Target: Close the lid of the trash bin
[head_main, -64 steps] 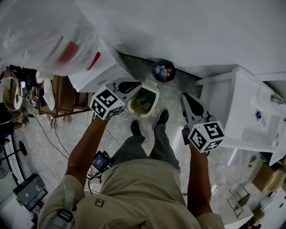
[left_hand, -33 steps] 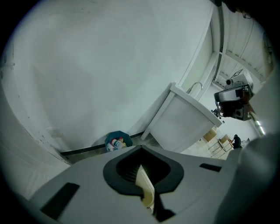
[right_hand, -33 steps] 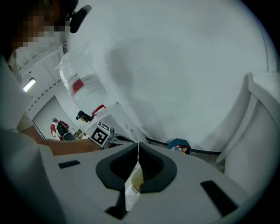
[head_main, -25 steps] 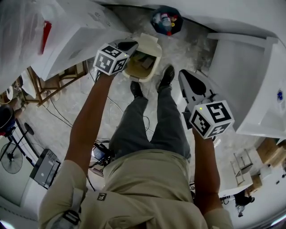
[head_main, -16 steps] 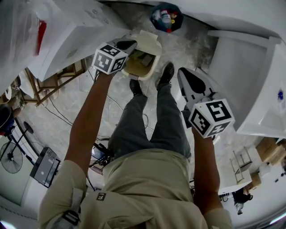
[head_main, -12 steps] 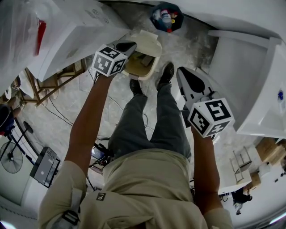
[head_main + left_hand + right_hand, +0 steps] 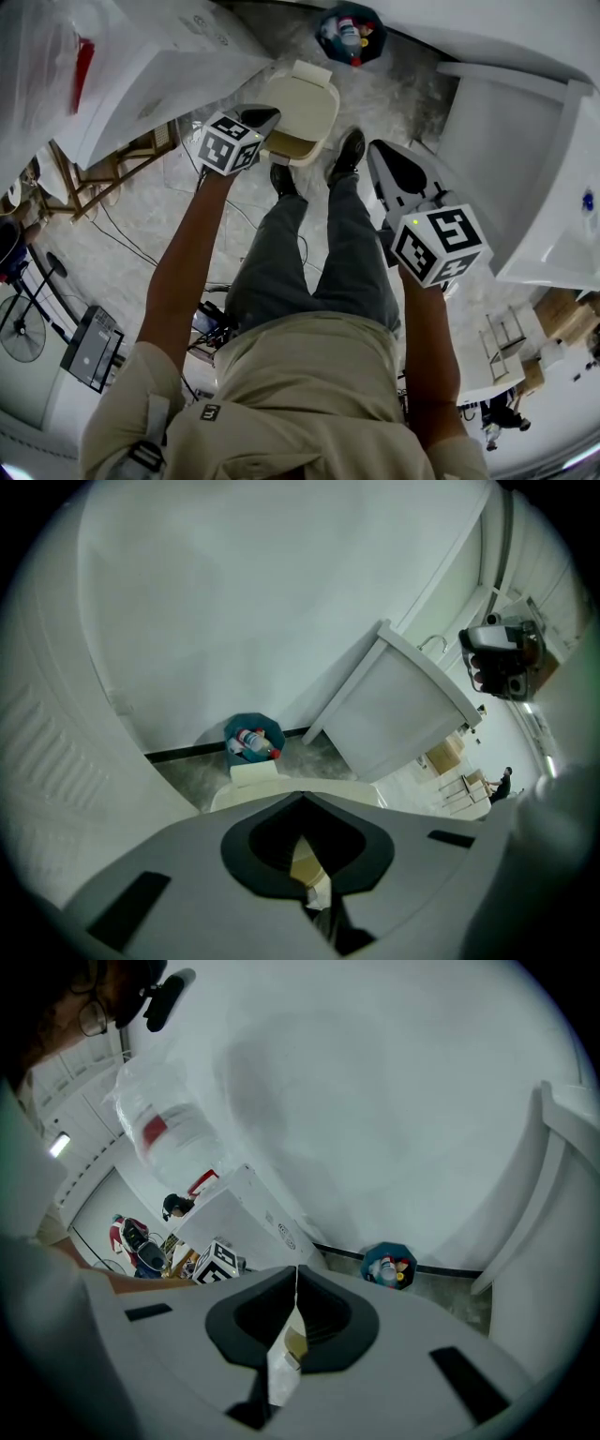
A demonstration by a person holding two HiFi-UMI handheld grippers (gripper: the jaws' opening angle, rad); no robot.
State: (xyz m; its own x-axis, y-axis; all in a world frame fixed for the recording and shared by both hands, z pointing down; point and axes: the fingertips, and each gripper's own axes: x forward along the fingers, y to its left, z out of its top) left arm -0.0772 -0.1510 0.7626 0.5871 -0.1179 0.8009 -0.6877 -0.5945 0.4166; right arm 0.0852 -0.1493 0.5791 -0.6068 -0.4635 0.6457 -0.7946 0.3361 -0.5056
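hanging at the left edge of the lid (image 7: 306, 97), left gripper (image 7: 266, 115), fingers pressed together; right gripper (image 7: 374, 150) too, well apart.

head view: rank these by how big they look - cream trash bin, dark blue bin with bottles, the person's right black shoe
1. cream plastic trash bin: clearly largest.
2. dark blue round bin holding bottles: noticeably smaller, though it stands farther from the camera.
3. right black shoe: smallest, narrower than the blue bin.
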